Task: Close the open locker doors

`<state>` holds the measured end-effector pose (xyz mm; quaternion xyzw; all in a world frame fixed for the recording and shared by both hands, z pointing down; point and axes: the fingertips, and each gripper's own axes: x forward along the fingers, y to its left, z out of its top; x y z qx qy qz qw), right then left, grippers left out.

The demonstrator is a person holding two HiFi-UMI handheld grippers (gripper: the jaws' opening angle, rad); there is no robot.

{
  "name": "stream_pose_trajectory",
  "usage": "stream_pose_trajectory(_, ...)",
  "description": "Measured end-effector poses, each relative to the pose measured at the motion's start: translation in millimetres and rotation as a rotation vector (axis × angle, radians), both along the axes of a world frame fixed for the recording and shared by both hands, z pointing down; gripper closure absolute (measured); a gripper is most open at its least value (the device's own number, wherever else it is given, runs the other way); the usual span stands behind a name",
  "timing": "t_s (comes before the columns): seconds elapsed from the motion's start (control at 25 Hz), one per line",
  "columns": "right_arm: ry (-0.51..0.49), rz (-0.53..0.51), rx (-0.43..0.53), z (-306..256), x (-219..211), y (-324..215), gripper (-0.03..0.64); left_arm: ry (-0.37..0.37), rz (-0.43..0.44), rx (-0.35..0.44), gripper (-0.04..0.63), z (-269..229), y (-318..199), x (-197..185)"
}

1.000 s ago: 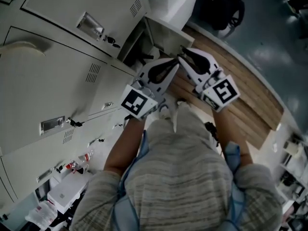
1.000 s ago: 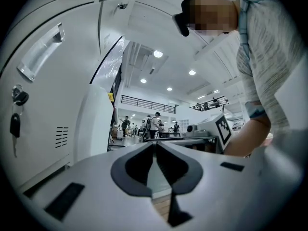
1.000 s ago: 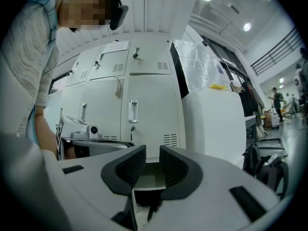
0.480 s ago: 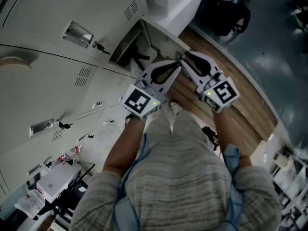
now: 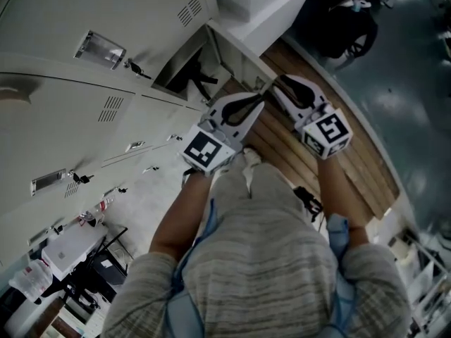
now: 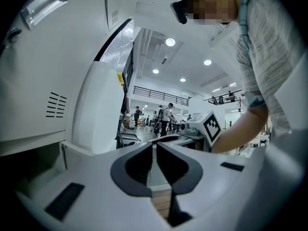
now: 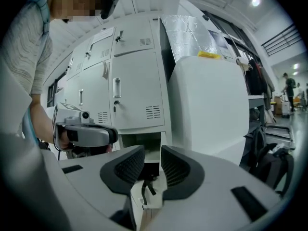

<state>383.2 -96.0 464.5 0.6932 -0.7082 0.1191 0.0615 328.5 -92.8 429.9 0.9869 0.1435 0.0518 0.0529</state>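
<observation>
The left gripper (image 6: 155, 146) has its jaws together on nothing, and the open locker (image 6: 29, 160) lies off to their left. The right gripper (image 7: 152, 151) has just been opening. Its jaws stand apart and empty, with the open locker door (image 7: 155, 196) edge-on straight ahead, beyond their tips.

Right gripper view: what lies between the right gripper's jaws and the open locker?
Nothing: the stretch is bare. In the right gripper view the right gripper, its jaws just opening, holds nothing, and the open locker shows through their gap.
</observation>
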Motion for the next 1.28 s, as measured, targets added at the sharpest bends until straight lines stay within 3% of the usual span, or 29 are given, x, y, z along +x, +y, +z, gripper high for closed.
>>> stream_pose_trajectory(0.32,0.021,-0.069,-0.093,38.7,10.5,-3.4,0.517,-0.025,-0.050,-0.016,0.584,19.9,-6.1,8.6)
stream_pose_trajectory(0.56,0.030,-0.078,-0.109,48.7,15.7,-8.3,0.517,-0.035,-0.062,-0.018,0.584,30.1,-4.6,15.5)
stream_pose_trajectory(0.84,-0.052,-0.097,-0.106,56.1,20.0,-11.2,0.518,-0.050,-0.082,-0.028,0.584,39.0,-5.1,11.7)
stream_pose_trajectory(1.28,-0.018,-0.184,-0.125,55.2,-7.0,-16.1,0.522,-0.052,-0.120,-0.023,0.584,39.1,-9.9,-9.1)
